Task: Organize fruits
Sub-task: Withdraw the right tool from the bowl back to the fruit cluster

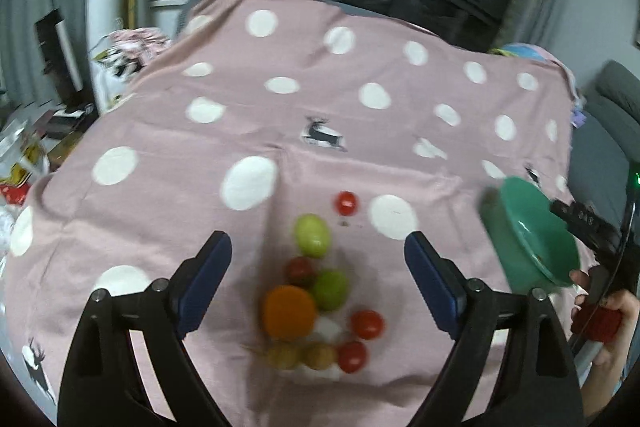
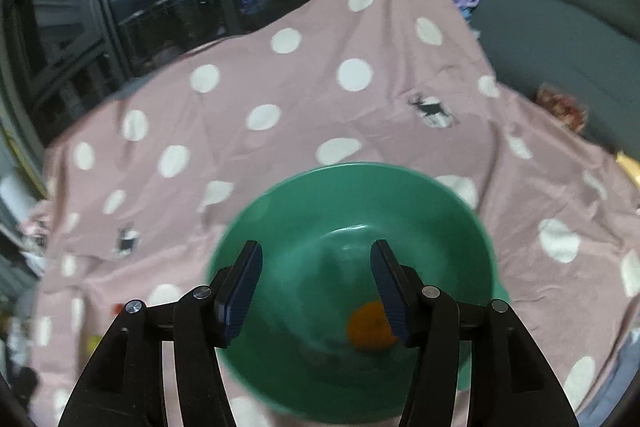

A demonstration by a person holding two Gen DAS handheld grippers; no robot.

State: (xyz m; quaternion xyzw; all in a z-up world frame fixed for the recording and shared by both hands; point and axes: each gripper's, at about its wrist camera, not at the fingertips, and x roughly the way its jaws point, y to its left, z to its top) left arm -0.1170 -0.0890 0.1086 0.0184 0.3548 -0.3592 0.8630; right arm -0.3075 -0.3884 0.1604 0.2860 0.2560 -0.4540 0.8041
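My left gripper (image 1: 318, 291) hung with fingers spread wide and empty over the fruit pile (image 1: 316, 307): an orange (image 1: 289, 311) nearest me, green fruits (image 1: 313, 235) beyond it, one red tomato (image 1: 346, 203) apart on the pile's far side. Right of the pile, the green bowl (image 2: 352, 267) sat tilted before my right gripper (image 2: 316, 291), jaws parted; whether it gripped the rim I could not tell. One orange fruit (image 2: 366, 333) lay inside. I judged loading had barely begun; next, closing on the orange.
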